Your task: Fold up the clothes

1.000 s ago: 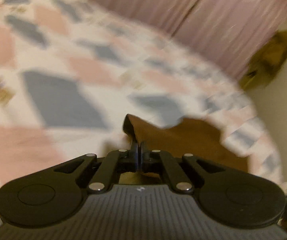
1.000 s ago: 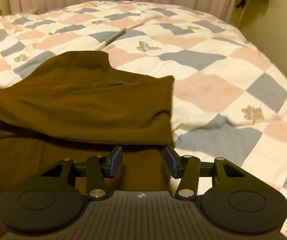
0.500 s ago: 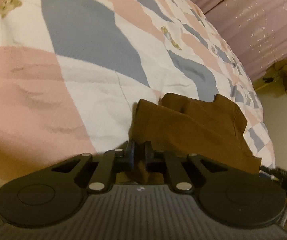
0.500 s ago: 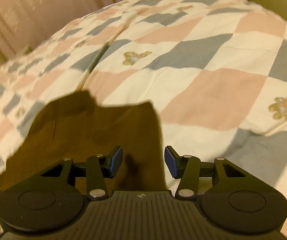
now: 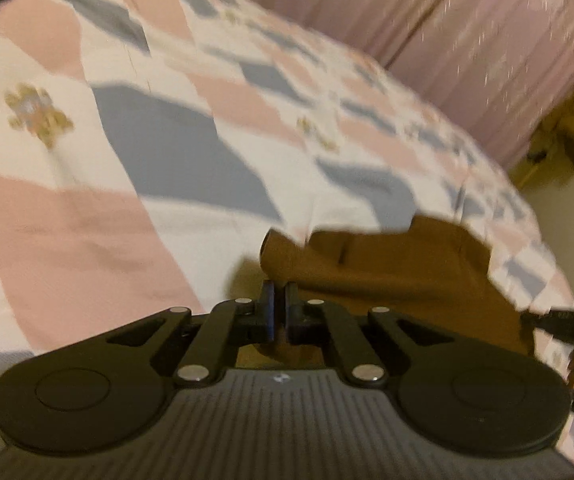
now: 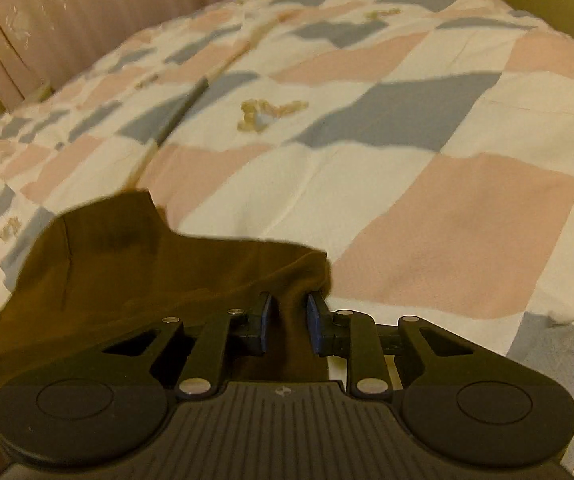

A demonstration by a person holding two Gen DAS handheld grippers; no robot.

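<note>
A brown garment lies folded on a bed's patchwork quilt. My left gripper sits at the garment's near left corner, jaws shut, with brown cloth caught between the pads. In the right wrist view the same brown garment spreads to the left. My right gripper is at its right corner, and its jaws are closing. A raised fold of cloth runs between the blue pads, which still stand a little apart.
The pink, grey and cream quilt stretches away on all sides of the garment. Pink curtains hang behind the bed. An olive-brown heap sits by the wall at the right.
The right gripper has moved over to the garment's right corner and its jaws have narrowed around a fold there. The left gripper has shifted slightly, still at the left corner.
</note>
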